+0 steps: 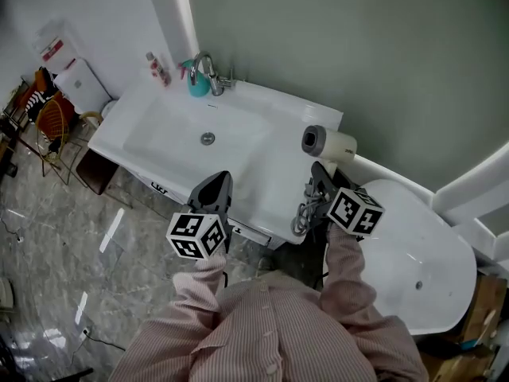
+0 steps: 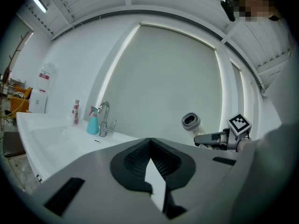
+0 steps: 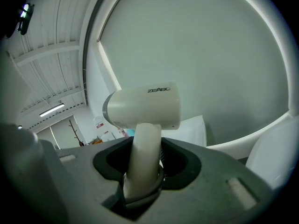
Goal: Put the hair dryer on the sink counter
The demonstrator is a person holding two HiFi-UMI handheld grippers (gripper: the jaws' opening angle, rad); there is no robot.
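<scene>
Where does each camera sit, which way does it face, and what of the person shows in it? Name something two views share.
Head view: on the person's head, facing steeply down at the sink counter; shows striped sleeves, left gripper and right gripper.
Left gripper view: on the left gripper, facing along its closed fingers across the counter to the faucet; the right gripper shows.
Right gripper view: on the right gripper, its fingers clamping the hair dryer by its handle, facing the wall.
Shared: the hair dryer appears in all three.
</scene>
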